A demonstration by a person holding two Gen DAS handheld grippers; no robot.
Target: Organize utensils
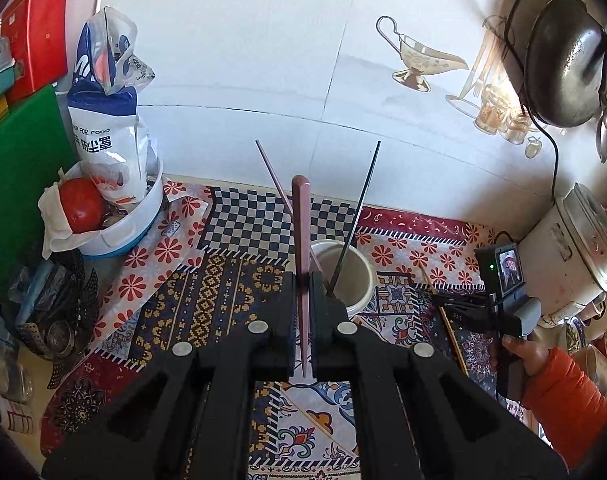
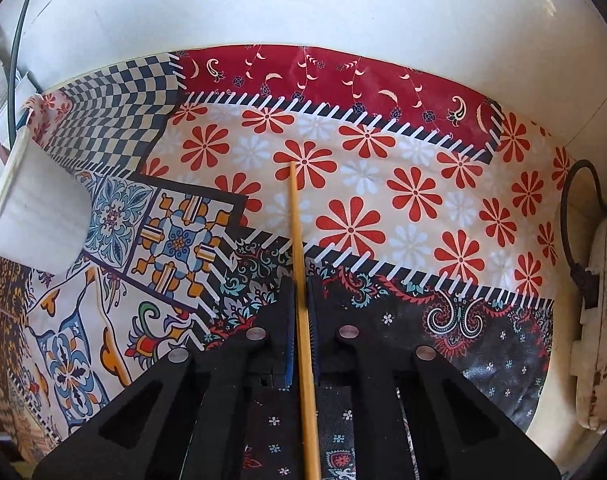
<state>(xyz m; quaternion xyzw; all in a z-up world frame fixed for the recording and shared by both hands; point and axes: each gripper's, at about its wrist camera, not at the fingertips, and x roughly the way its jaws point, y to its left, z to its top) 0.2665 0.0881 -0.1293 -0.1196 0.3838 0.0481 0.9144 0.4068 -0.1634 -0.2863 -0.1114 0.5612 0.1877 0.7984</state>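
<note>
My left gripper (image 1: 302, 280) is shut on a reddish-brown chopstick (image 1: 301, 224) that stands upright just left of a white cup (image 1: 357, 280). A black chopstick (image 1: 359, 208) and a pink chopstick (image 1: 273, 180) stand in the cup. My right gripper (image 2: 301, 280) is shut on a light bamboo chopstick (image 2: 297, 232) whose tip points at the patterned cloth (image 2: 383, 200). The right gripper also shows in the left wrist view (image 1: 443, 300), to the right of the cup. The cup shows at the left edge of the right wrist view (image 2: 35, 216).
A white bowl (image 1: 143, 216) with a tomato and a food bag stands at the back left. A green board (image 1: 19, 184) leans at the left. A rice cooker (image 1: 575, 256) stands at the right, a wok (image 1: 563, 68) hangs above it. A metal steamer (image 1: 63, 328) lies at the left.
</note>
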